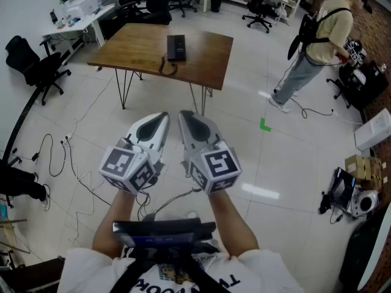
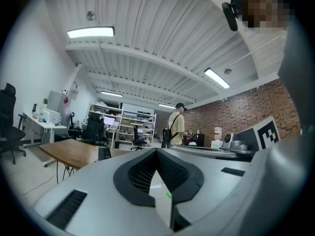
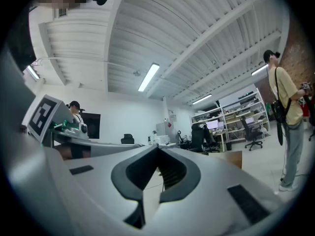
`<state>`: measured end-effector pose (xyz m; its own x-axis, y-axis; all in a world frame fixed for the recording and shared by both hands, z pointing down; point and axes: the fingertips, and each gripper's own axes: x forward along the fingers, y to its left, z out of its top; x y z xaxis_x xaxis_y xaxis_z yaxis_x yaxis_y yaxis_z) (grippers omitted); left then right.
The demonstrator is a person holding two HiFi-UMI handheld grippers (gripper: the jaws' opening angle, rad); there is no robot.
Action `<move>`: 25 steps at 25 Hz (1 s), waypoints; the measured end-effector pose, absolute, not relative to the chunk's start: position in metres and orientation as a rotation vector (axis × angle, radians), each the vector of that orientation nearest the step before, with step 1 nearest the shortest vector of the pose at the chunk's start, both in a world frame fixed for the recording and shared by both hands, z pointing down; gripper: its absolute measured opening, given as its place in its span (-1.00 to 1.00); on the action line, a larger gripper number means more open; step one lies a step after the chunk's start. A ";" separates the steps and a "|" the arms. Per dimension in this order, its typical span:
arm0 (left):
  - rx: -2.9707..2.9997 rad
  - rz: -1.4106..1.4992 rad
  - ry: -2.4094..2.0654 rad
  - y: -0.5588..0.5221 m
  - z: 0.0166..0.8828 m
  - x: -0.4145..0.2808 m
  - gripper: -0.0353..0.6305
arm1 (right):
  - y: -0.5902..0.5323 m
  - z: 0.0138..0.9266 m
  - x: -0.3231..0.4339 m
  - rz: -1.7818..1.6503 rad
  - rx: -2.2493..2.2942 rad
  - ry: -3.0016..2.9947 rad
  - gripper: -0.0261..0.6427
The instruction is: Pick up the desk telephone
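The left gripper point(image 1: 164, 117) and the right gripper point(image 1: 183, 116) are both clenched shut on nothing, tips side by side and aimed forward; the desk telephone point(image 1: 176, 47) lies straight ahead, well apart from them and roughly in line with the gap between the two, so neither hand looks nearer; its long axis runs away from the person; it rests mid-way along a wooden table point(image 1: 208, 57), its cord point(image 1: 168, 68) curling toward the near edge; pale floor point(image 1: 244, 151) lies between; beyond are office chairs point(image 1: 36, 66) and a standing person point(image 1: 321, 35) at the right

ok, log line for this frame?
phase: pre-grasp | phone: on table, untouched | left gripper: shut, empty | right gripper: shut, empty
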<state>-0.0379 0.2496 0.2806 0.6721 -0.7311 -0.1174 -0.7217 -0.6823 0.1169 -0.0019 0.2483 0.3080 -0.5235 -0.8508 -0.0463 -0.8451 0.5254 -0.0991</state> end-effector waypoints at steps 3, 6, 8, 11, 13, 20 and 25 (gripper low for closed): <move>2.819 -0.232 -1.225 0.249 0.280 -0.025 -0.89 | 0.249 0.307 0.010 -0.090 -1.495 2.668 -0.92; 2.817 -0.234 -1.232 0.247 0.280 -0.016 -0.89 | 0.246 0.306 0.019 -0.071 -1.494 2.675 -0.92; 2.818 -0.226 -1.230 0.244 0.281 -0.011 -0.89 | 0.244 0.305 0.025 -0.064 -1.494 2.675 -0.92; 2.819 -0.221 -1.226 0.239 0.283 -0.006 -0.89 | 0.240 0.305 0.033 -0.056 -1.504 2.669 -0.92; 2.819 -0.226 -1.223 0.236 0.283 -0.002 -0.89 | 0.236 0.306 0.037 -0.047 -1.501 2.670 -0.92; 2.815 -0.218 -1.211 0.204 0.293 -0.003 -0.89 | 0.207 0.311 0.037 -0.021 -1.509 2.674 -0.92; 2.800 -0.231 -1.194 0.163 0.302 -0.007 -0.89 | 0.170 0.320 0.032 0.002 -1.524 2.704 -0.92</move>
